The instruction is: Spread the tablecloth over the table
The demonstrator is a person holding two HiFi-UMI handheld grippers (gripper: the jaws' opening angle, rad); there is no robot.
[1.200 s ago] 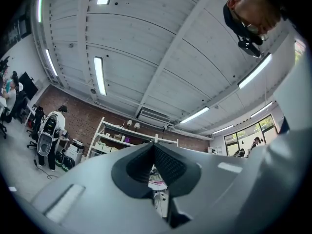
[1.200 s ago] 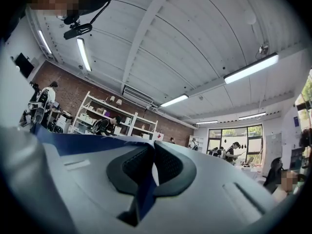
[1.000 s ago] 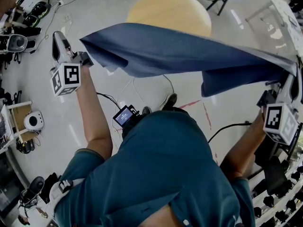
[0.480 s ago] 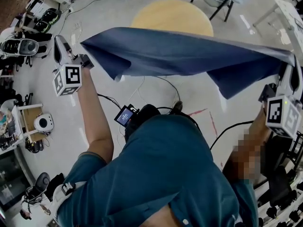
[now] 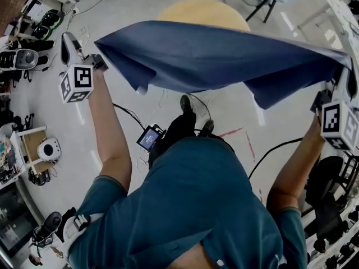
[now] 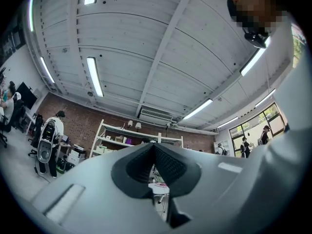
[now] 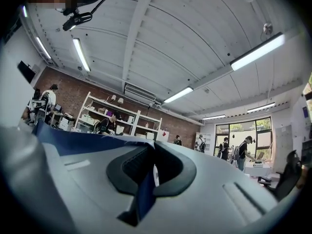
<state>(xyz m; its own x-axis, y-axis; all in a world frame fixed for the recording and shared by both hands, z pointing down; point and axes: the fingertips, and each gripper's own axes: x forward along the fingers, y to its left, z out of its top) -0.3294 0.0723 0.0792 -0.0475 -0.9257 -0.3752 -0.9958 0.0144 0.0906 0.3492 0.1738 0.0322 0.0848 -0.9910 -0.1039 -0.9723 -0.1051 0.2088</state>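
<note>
In the air ahead of you, you are stretching the blue tablecloth (image 5: 224, 58) wide and taut, near the round wooden table (image 5: 205, 7), probably so it can settle flat on top. You are spreading both arms far apart, forearms raised. The left gripper (image 5: 100, 62) and right gripper (image 7: 151, 165) are each clamping a cloth corner, jaws closed tight.
</note>
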